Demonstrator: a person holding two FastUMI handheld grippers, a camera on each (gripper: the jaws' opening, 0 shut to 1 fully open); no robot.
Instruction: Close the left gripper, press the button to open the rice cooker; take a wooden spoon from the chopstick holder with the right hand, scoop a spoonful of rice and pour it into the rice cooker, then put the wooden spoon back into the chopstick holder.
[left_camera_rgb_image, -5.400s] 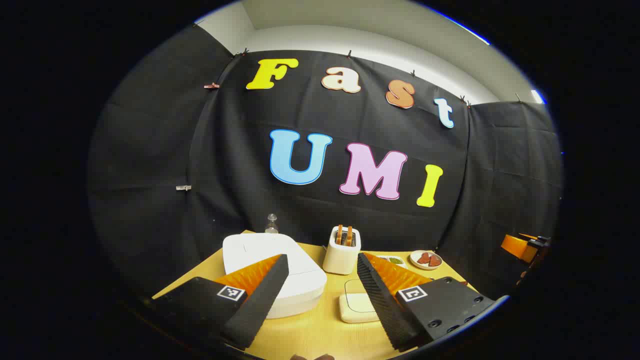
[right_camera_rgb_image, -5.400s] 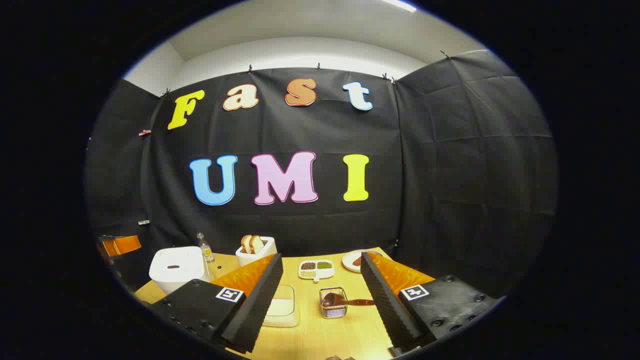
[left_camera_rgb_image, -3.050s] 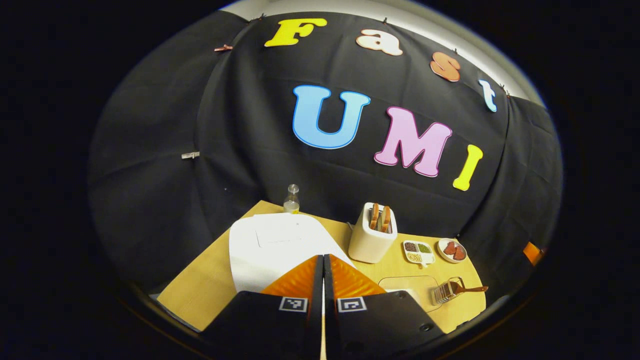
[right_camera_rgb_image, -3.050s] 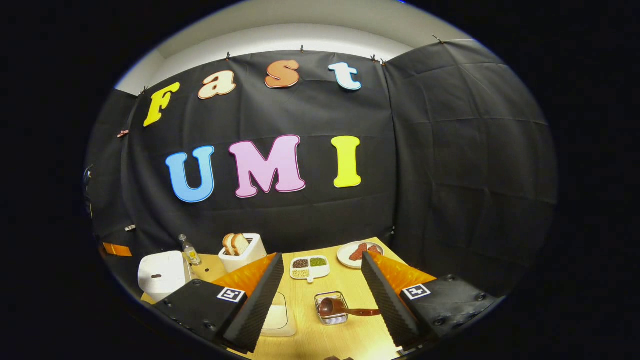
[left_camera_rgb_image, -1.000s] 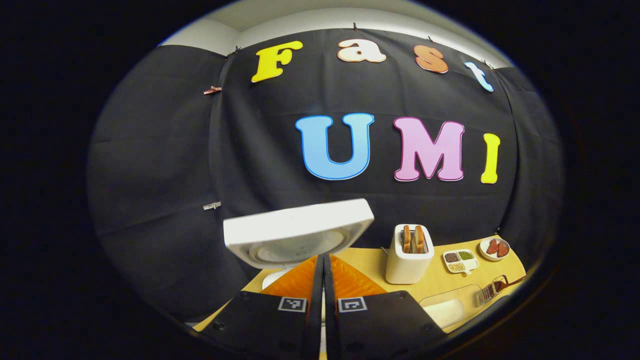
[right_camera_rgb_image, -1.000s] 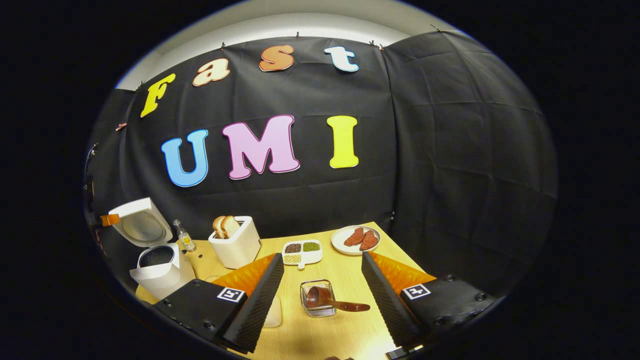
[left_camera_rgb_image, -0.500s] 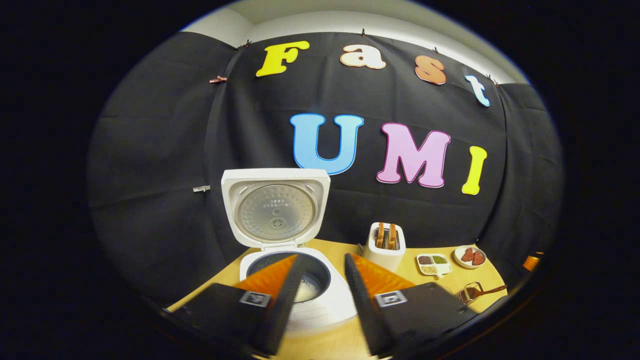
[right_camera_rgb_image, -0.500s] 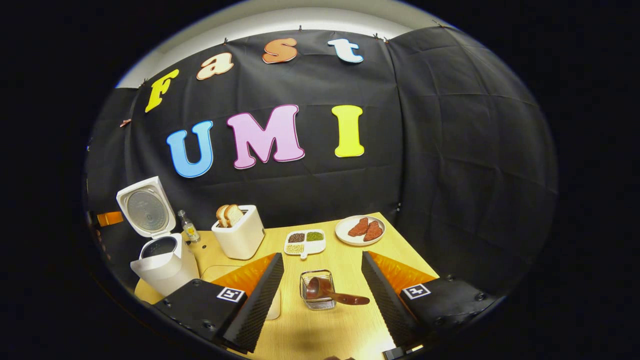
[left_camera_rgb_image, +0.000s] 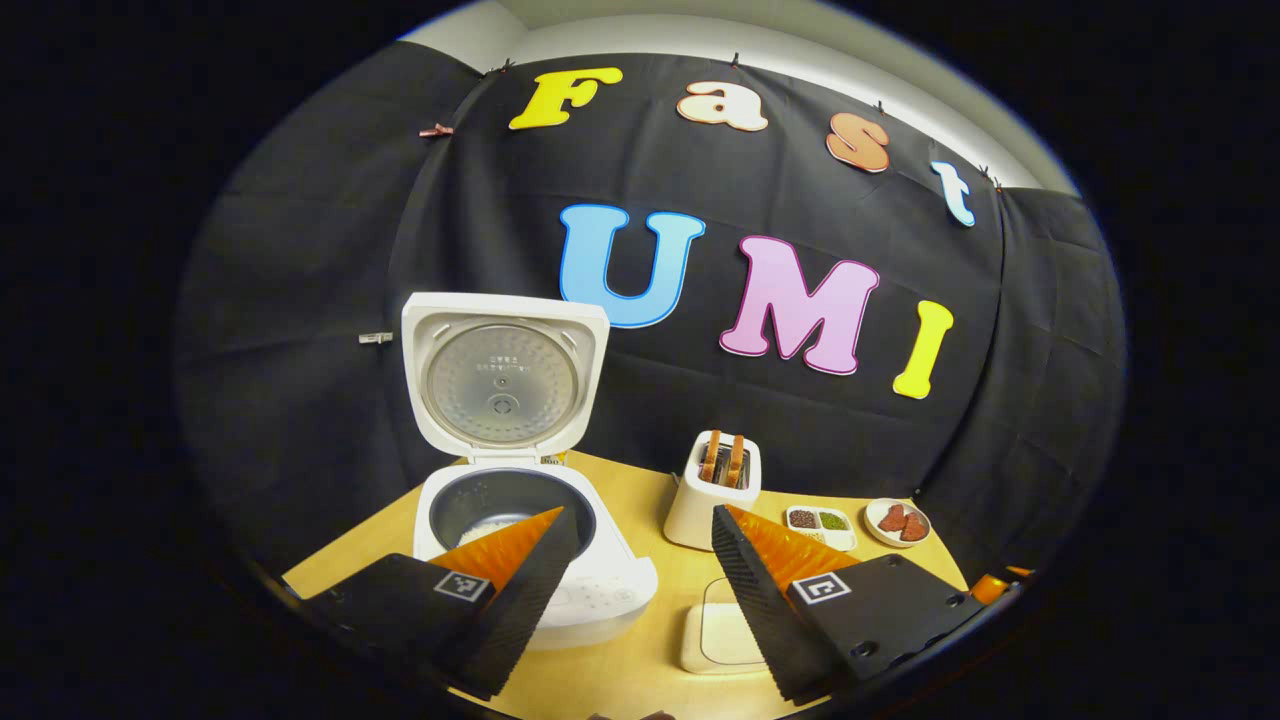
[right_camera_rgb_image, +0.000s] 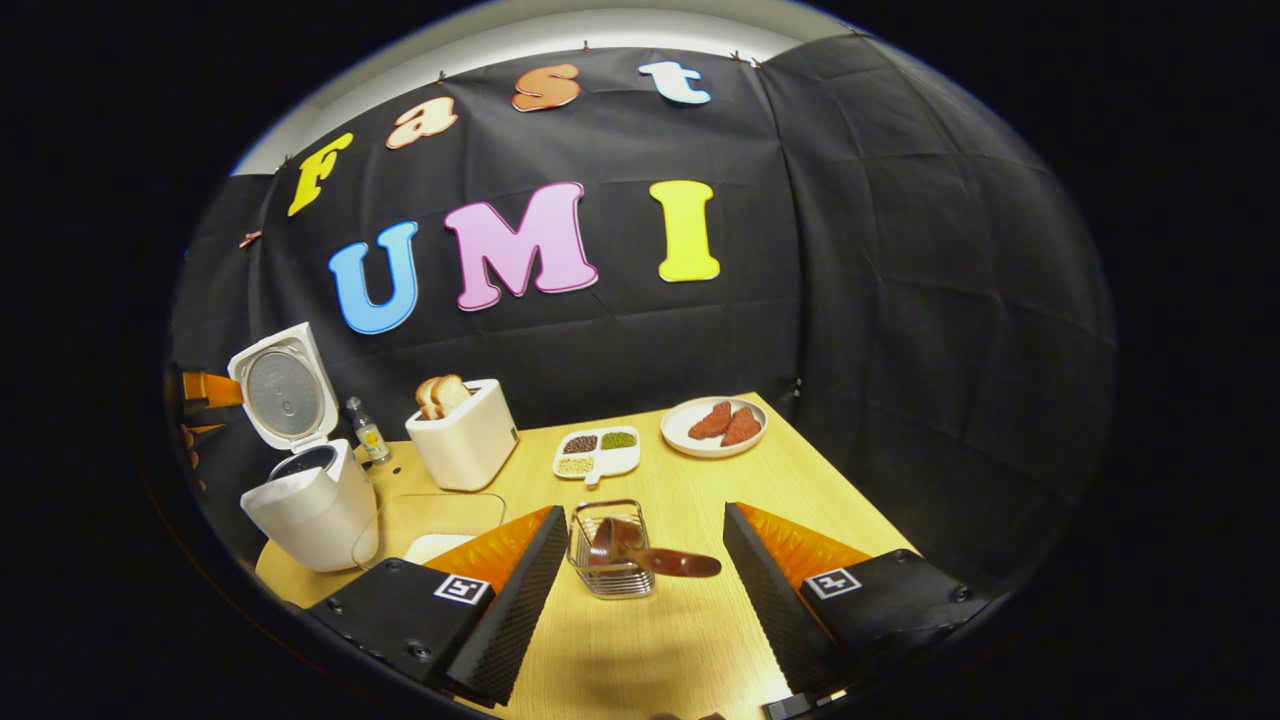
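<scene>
Rice cooker (left_camera_rgb_image: 520, 540): lid up, bench's left edge; opening step judged done. Left claw (left_camera_rgb_image: 640, 580): apart, empty. Right claw (right_camera_rgb_image: 640, 575): apart, empty, facing wooden spoon (right_camera_rgb_image: 650, 555) in chopstick holder (right_camera_rgb_image: 610, 565) mid-bench. Next we clamp spoon handle, lift clear.

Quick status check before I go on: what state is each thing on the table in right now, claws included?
Rice cooker: lid up, pot open, some white rice inside.
Wooden spoon: in the chopstick holder, handle sticking out sideways.
Chopstick holder: upright on the table.
Rice box: clear lid on.
Toaster: two slices standing in its slots.
Left claw: open, empty.
Right claw: open, empty, holder between its fingers' line.
</scene>
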